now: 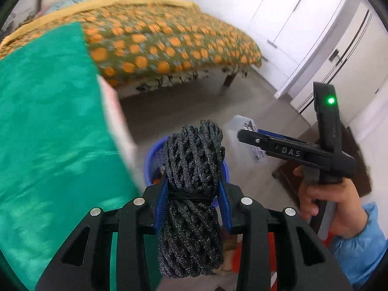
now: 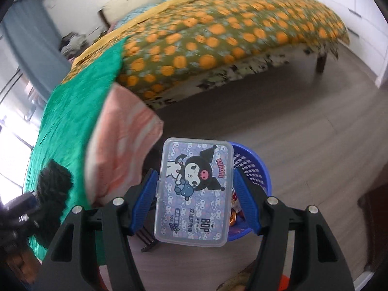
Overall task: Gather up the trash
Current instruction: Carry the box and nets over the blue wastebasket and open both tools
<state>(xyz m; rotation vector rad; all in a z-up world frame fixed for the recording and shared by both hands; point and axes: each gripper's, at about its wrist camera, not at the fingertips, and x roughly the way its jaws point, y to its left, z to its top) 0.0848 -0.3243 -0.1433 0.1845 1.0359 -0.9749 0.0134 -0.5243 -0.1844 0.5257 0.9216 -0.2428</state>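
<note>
My left gripper (image 1: pixel 192 181) is shut on a black foam net bundle (image 1: pixel 191 194), held upright above a blue mesh bin (image 1: pixel 151 160) on the floor. My right gripper (image 2: pixel 195 177) is shut on a clear plastic Kuromi box (image 2: pixel 194 191), held over the same blue bin (image 2: pixel 252 169), which has some wrappers inside. The right gripper also shows in the left wrist view (image 1: pixel 245 135), to the right, with the box (image 1: pixel 245 125) blurred behind it. The foam net shows at the left edge of the right wrist view (image 2: pixel 54 181).
A table with a green cloth (image 1: pixel 46 126) and a pink cloth (image 2: pixel 123 143) stands close on the left. A bed with an orange-dotted cover (image 2: pixel 218 34) lies beyond. White cabinets (image 1: pixel 303 24) line the right wall. A dark wooden piece (image 1: pixel 356 160) sits at the right.
</note>
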